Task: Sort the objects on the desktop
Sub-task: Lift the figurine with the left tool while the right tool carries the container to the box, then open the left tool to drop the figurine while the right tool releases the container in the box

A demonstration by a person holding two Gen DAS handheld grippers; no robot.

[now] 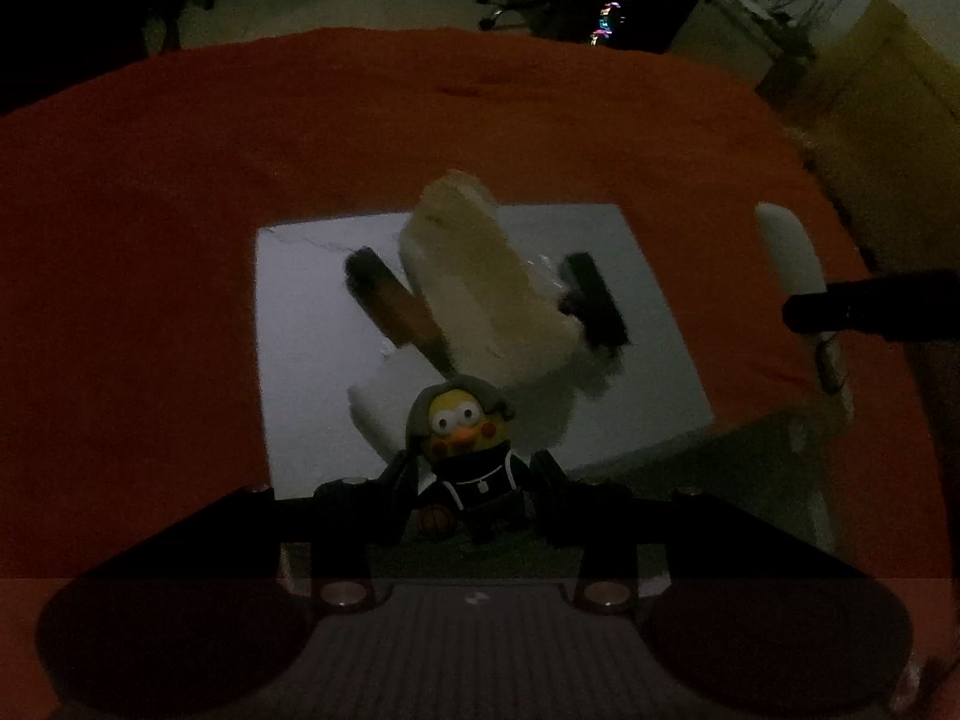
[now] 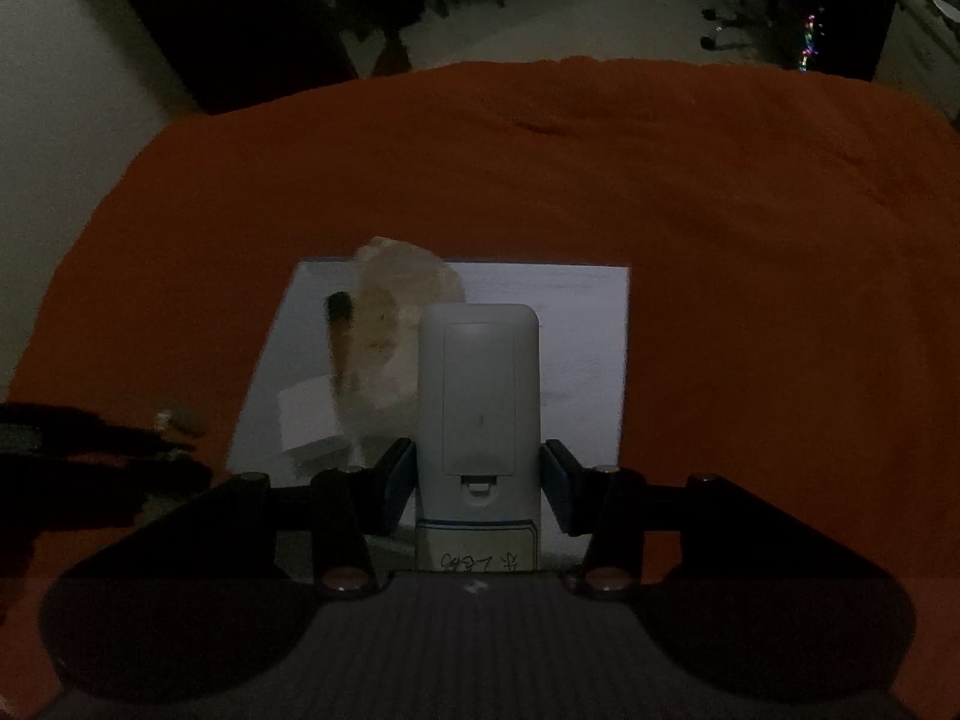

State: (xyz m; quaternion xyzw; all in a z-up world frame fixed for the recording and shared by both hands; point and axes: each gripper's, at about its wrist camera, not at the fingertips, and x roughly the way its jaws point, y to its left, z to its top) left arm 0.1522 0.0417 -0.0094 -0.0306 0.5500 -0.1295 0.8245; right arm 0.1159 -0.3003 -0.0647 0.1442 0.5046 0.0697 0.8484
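Above the pale tray (image 1: pixel 288 324), left gripper (image 1: pixel 474 480) pinching a toy figure (image 1: pixel 465 450), right gripper (image 2: pixel 477 480) seemingly clamping a white remote (image 2: pixel 478 384).

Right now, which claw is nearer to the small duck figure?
Left. The left claw has the duck figure between its fingers. The right claw holds the white remote, off to the figure's right.

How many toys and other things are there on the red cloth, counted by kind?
Toy figures: 1, toy figure
Remote controls: 1, white remote
Clear bags: 1, plastic bag
Brown sticks: 1, brown stick
Black blocks: 1, black block
White trays: 1, white tray
Total: 6
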